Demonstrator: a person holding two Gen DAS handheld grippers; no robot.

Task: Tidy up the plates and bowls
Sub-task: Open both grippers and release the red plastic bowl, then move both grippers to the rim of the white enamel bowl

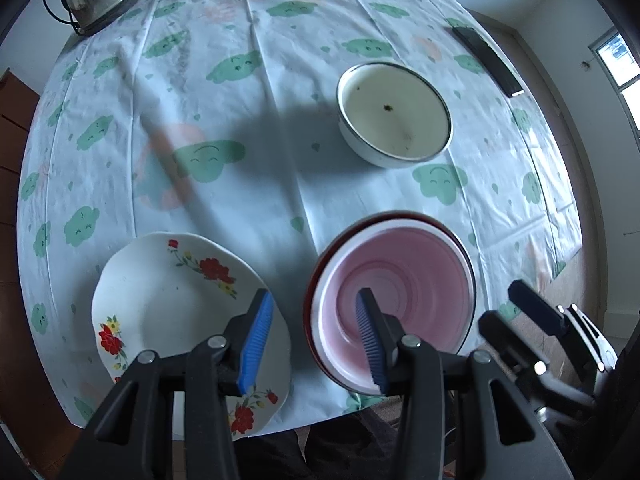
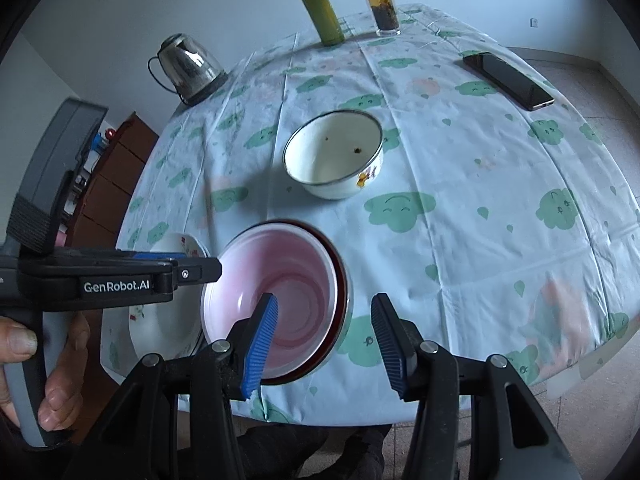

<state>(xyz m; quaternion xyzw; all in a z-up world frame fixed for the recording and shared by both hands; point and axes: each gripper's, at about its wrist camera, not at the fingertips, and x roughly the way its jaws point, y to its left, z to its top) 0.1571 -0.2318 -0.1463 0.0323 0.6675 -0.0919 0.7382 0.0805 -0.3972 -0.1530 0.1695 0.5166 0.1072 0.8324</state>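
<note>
A white plate with red flowers (image 1: 172, 300) lies at the table's near left edge; it also shows in the right wrist view (image 2: 168, 320). A pink bowl (image 1: 400, 292) sits in a dark red bowl beside it, also in the right wrist view (image 2: 288, 280). A cream enamel bowl (image 1: 394, 114) stands farther back, also in the right wrist view (image 2: 336, 152). My left gripper (image 1: 316, 316) is open and empty, above the gap between plate and pink bowl. My right gripper (image 2: 324, 320) is open and empty, over the pink bowl's right rim.
A steel kettle (image 2: 188, 66) stands at the far left. A green flask (image 2: 320, 12) and a glass tea bottle (image 2: 380, 0) stand at the back. A black phone (image 2: 508, 80) lies at the right. The table (image 2: 480, 240) has a cloud-patterned cloth.
</note>
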